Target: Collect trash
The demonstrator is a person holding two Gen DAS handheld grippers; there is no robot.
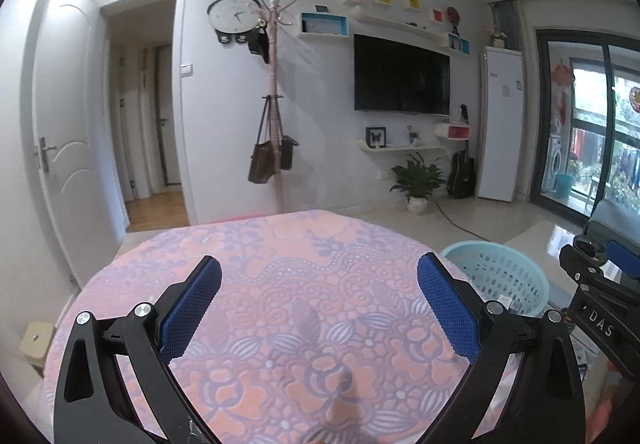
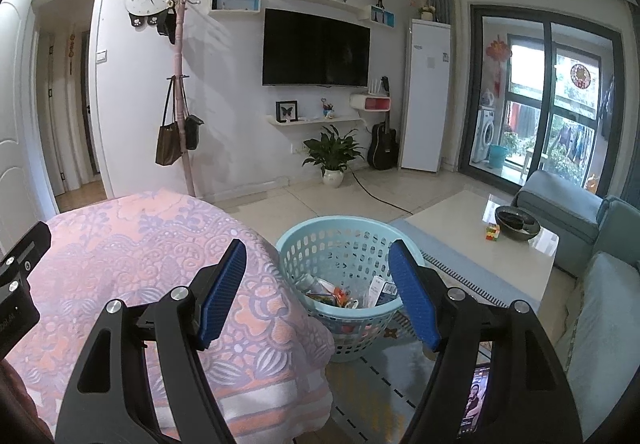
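**Both grippers empty, trash in basket, cloth looks clear**

Left gripper (image 1: 319, 298): blue pads (image 1: 191, 308) spread wide, nothing between them. Hovering over the pink-and-purple patterned cloth (image 1: 280, 264); no litter visible on the part in view.

Right gripper (image 2: 318, 294): pads (image 2: 222, 294) also spread wide, empty. Pointing at the near rim of the light blue mesh basket (image 2: 316, 228), which sits on the floor just beside the cloth's edge.

Basket contents: mixed trash (image 2: 344, 292) at the bottom, including what looks like a clear bottle, colourful wrappers, a white-and-blue carton. Roughly a shallow layer, well under the rim.

Progress, judged from layout: collection looks mostly or fully done. Nothing loose seen on the cloth or the floor around the basket.

Possible leftovers: small colourful cube (image 2: 493, 232) beside a dark bowl (image 2: 516, 222) on the low table (image 2: 448, 220); can't tell if trash. Phone (image 2: 476, 400) under the right finger, not trash.
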